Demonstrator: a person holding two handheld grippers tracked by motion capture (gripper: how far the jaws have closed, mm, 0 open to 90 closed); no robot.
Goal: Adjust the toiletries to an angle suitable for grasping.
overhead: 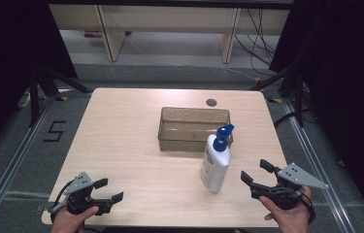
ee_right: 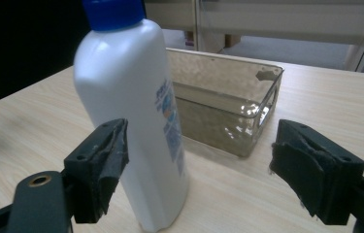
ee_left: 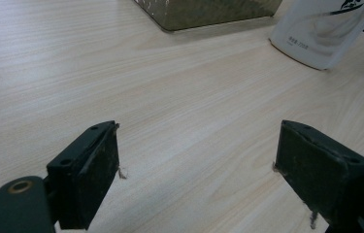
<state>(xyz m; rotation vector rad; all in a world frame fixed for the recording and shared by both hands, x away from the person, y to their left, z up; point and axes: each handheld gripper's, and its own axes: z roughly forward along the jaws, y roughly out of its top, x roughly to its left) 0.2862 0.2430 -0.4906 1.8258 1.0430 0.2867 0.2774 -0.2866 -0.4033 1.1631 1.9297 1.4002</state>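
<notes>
A white lotion bottle [overhead: 215,164] with a blue pump top stands upright on a pale wooden table [overhead: 131,145], just in front of a clear brownish plastic bin [overhead: 194,129]. The right gripper [overhead: 258,173], held in a hand at the table's near right edge, sits just to the bottle's right, jaws spread wide and gripping nothing. The left gripper [overhead: 109,190], well apart at the near left, is likewise spread over bare tabletop.
</notes>
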